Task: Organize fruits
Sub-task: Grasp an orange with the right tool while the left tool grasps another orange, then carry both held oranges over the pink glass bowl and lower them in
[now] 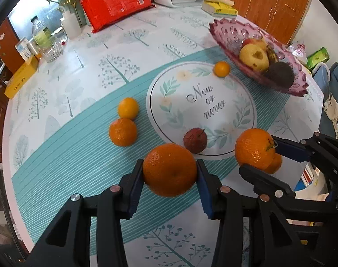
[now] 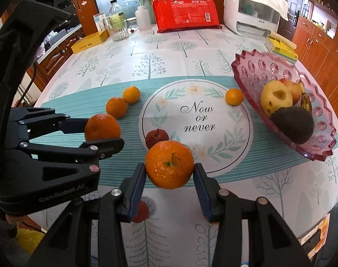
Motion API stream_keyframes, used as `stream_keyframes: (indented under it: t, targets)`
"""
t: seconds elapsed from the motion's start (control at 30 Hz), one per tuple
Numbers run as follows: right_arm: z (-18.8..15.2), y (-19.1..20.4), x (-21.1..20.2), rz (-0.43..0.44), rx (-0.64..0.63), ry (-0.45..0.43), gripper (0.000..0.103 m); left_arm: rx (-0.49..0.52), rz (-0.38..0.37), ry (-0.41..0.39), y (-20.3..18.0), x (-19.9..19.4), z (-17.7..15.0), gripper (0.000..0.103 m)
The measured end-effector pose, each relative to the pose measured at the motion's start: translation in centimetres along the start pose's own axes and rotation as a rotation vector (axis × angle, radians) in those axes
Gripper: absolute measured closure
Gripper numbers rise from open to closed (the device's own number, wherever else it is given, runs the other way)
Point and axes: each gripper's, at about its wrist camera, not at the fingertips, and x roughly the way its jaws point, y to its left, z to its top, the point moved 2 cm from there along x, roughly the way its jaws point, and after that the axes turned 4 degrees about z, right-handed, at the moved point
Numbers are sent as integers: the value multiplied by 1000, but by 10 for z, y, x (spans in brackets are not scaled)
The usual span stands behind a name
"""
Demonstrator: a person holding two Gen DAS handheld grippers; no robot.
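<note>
The left tool [image 1: 170, 170] is closed on a large orange [image 1: 169, 169], its blue pads pressing the fruit's two sides, and the orange hangs clear above the striped teal band of the surface [image 1: 57, 169]. Seen from the right wrist, this tool [image 2: 103, 131] comes in from the left with its orange [image 2: 102, 130] between the fingers.

The right tool [image 2: 170, 166] grips a second orange with a green stem [image 2: 169, 164], stem end facing the camera, also lifted off the surface [image 2: 280, 189]. The jaws of both tools are only partly apart, set to the width of the fruit.

Still on the surface: two smaller oranges [image 2: 116, 107] and [image 2: 131, 94] touching each other at the left of the round placemat [image 2: 195, 126], a small red apple [image 2: 156, 138] on the mat's near left edge, and a small orange [image 2: 234, 97] at its far right edge, just beside the pink fruit dish [image 2: 320, 138]. The dish holds a yellow apple [image 2: 275, 98], a reddish apple behind it, and an avocado [image 2: 293, 124].
</note>
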Motion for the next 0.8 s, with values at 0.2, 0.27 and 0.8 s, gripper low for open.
stream_keyframes:
  t: [0.2, 0.27, 0.8]
  targets:
    - [5, -6, -24, -6, -32, -39, 59, -3, 22, -51, -10, -26, 8, 60]
    - [7, -9, -33, -8, -41, -56, 59, -5, 26, -70, -15, -35, 12, 60]
    - [22, -80, -97, -52, -58, -165, 59, -13, 22, -201, -84, -83, 69, 60]
